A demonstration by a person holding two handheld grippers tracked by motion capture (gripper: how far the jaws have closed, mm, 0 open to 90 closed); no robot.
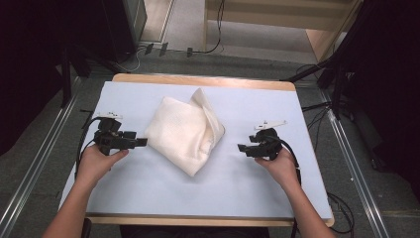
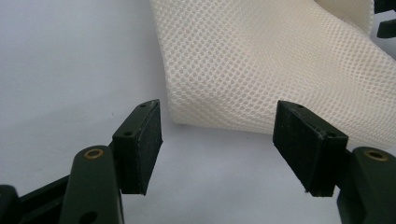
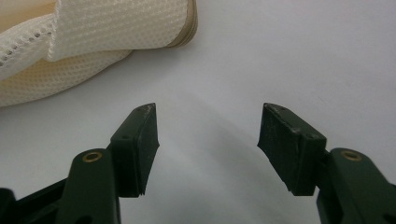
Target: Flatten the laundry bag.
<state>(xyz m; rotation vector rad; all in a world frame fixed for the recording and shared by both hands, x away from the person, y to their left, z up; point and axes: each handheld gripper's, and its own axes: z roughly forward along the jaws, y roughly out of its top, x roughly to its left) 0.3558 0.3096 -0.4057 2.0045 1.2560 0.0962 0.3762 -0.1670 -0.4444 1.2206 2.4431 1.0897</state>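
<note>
While folded mesh cloth (image 1: 185,134) lies on the table (image 1: 148,183), left gripper (image 1: 141,142) and right gripper (image 1: 241,148) flank it, jaws spread, empty.

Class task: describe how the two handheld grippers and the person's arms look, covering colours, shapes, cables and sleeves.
Both the left gripper and the right gripper are black, each with two flat rectangular jaws, brass-coloured pivot rivets and a pale three-cornered plate on top. A black cable trails from each. The forearms are bare, with no sleeves visible.

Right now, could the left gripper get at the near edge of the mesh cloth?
Probably yes. The left gripper has its jaws open, aimed at the mesh cloth, with bare table cover between them and nothing in the way.
</note>
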